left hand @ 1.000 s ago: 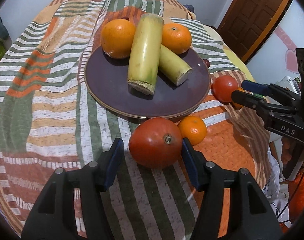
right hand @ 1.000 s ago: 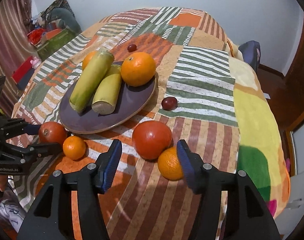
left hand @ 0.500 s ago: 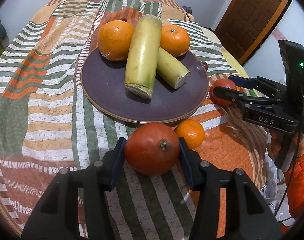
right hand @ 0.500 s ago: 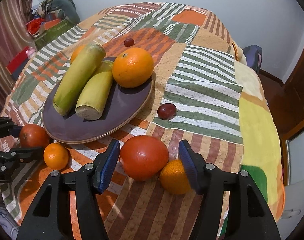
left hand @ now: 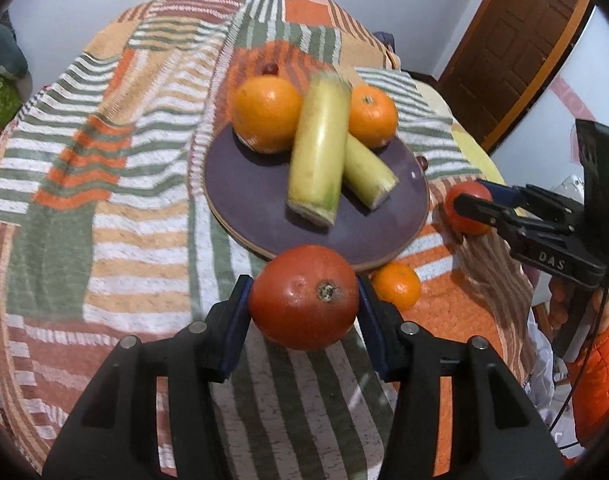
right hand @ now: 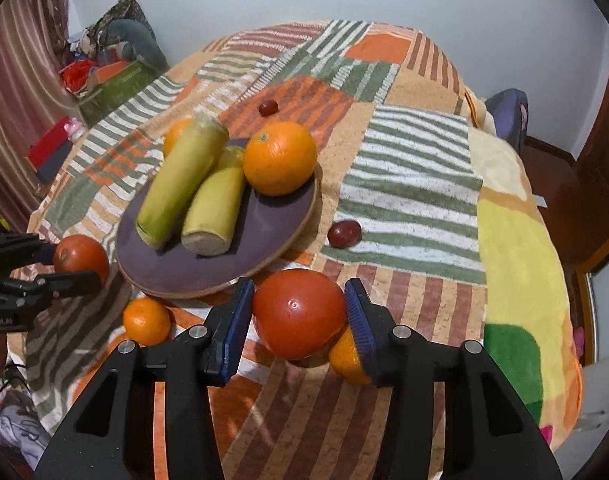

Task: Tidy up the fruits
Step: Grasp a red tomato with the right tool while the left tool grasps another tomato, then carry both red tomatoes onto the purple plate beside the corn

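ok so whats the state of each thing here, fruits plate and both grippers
left gripper: shut on a red tomato, lifted at the plate's near edge
right gripper: jaws just closing, shut on second red tomato
plate: flat on the blanket, holding two oranges and two cut yellow-green stalks
small orange: loose on blanket beside plate
second small orange: on blanket, partly hidden behind right pad
two dark red fruits: loose on blanket

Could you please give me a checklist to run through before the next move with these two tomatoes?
1. Left gripper on left tomato: ok, jaws just closed, pads press both sides.
2. Right gripper on right tomato: ok, jaws just closing, pads touch both sides.
3. Bare room on plate: ok, near part free.
4. Nearest mandarin clear of right gripper: not ok, it lies right by one finger.
5. Right tomato off the cloth: cannot tell.
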### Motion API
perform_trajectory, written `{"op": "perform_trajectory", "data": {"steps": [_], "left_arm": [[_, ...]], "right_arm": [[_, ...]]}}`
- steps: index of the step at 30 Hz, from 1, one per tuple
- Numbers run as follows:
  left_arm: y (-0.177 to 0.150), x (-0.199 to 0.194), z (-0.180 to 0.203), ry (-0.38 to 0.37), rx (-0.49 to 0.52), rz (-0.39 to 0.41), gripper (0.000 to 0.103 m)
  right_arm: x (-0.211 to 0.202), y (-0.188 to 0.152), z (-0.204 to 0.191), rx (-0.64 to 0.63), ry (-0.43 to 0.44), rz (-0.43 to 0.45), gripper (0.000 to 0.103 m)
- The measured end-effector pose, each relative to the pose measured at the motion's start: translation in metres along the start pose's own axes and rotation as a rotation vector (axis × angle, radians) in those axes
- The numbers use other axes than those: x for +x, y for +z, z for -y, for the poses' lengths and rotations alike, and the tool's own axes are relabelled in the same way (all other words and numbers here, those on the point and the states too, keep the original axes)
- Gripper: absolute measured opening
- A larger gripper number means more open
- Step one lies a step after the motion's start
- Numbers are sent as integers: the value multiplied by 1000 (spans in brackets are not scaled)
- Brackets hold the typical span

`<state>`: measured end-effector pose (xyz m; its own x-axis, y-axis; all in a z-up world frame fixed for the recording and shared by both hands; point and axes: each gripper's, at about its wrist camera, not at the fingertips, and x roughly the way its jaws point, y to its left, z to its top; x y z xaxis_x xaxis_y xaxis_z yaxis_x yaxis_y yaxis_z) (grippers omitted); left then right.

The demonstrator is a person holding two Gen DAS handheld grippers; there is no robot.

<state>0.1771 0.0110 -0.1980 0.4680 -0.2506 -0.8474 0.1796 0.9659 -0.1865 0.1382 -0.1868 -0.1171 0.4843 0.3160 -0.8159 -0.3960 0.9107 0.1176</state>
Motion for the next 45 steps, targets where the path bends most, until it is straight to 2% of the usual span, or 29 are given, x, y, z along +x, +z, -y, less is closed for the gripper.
{"op": "perform_trajectory", "data": {"steps": [10, 16, 23, 32, 37, 45], "left_arm": [[29, -15, -7, 31, 11, 79, 50], [47, -11, -12, 38, 7, 97, 50], [62, 4, -21, 44, 1, 92, 50], [73, 35, -33, 40, -15, 45, 50], [75, 44, -34, 42, -17, 36, 50], [73, 56, -38, 40, -34, -3, 50]], "right_arm": [[-6, 20, -13, -31, 14, 54, 44], [-1, 33, -18, -43, 20, 82, 44], [11, 45, -23, -45, 15, 98, 44], [41, 50, -20, 8, 29, 57, 44], [40, 50, -24, -7, 33, 66, 44], [45, 46, -19, 2, 30, 34, 45]]}}
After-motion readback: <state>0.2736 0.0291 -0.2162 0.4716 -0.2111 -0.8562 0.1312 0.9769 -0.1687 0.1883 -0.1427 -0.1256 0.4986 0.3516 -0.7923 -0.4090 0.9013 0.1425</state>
